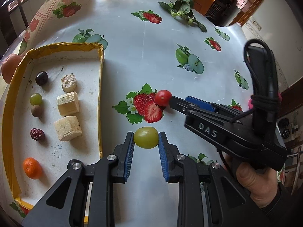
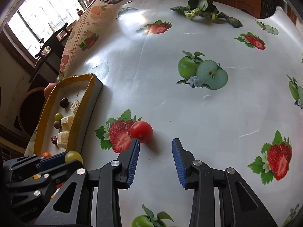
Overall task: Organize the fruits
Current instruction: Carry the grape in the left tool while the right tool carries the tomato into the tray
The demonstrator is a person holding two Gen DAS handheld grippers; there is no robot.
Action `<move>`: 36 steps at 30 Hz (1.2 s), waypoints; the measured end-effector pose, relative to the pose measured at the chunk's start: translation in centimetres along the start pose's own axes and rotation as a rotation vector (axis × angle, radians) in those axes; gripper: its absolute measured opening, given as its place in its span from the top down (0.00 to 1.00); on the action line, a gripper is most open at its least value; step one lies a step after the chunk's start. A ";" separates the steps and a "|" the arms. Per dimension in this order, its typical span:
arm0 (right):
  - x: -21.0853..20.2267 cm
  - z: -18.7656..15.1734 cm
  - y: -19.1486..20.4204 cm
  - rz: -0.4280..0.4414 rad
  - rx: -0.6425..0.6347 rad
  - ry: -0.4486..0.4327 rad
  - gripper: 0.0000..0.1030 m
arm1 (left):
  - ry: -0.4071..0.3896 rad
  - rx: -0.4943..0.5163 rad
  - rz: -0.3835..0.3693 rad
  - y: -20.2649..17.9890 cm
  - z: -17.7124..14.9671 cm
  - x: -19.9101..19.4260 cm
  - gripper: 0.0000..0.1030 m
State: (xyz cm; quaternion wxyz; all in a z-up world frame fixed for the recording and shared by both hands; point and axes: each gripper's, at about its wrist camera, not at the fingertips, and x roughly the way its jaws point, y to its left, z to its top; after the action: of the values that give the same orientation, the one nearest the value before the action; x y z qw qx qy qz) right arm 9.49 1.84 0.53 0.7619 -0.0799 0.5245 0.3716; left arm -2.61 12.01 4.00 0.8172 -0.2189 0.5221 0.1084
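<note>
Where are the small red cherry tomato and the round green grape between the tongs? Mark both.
small red cherry tomato (image 2: 141,131), right wrist view, centre of skin.
round green grape (image 1: 146,137), left wrist view, middle of fruit.

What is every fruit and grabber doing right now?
left gripper: shut on the green grape, off the table
right gripper: open, holding nothing
cherry tomato: on the tablecloth, touching the right gripper's left finger tip
yellow-edged box: open, small fruits and pale chunks inside
leafy greens: lying on the table's far side
</note>
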 end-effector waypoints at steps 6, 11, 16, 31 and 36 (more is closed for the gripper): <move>2.8 1.8 3.4 0.049 -0.064 0.000 0.63 | 0.002 -0.007 -0.015 0.8 -0.7 -0.5 0.78; 3.4 1.2 5.4 0.053 -0.141 0.044 0.72 | -0.011 -0.014 -0.027 1.4 -1.1 -1.3 0.78; 0.0 0.1 4.1 0.060 -0.070 -0.017 0.72 | -0.019 -0.009 -0.026 1.6 -1.7 -2.1 0.78; -7.0 -0.6 6.6 0.143 -0.125 -0.096 0.73 | -0.061 -0.003 0.045 3.9 -3.6 -5.5 0.78; -6.9 -0.6 8.7 0.167 -0.158 -0.094 0.73 | -0.080 -0.022 0.076 5.4 -3.9 -6.5 0.78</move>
State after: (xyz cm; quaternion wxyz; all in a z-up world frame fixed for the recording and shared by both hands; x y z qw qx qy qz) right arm 2.18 4.40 8.59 0.7432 -0.0780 0.4622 0.4774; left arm -10.77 15.31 7.18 0.8302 -0.2033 0.4958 0.1536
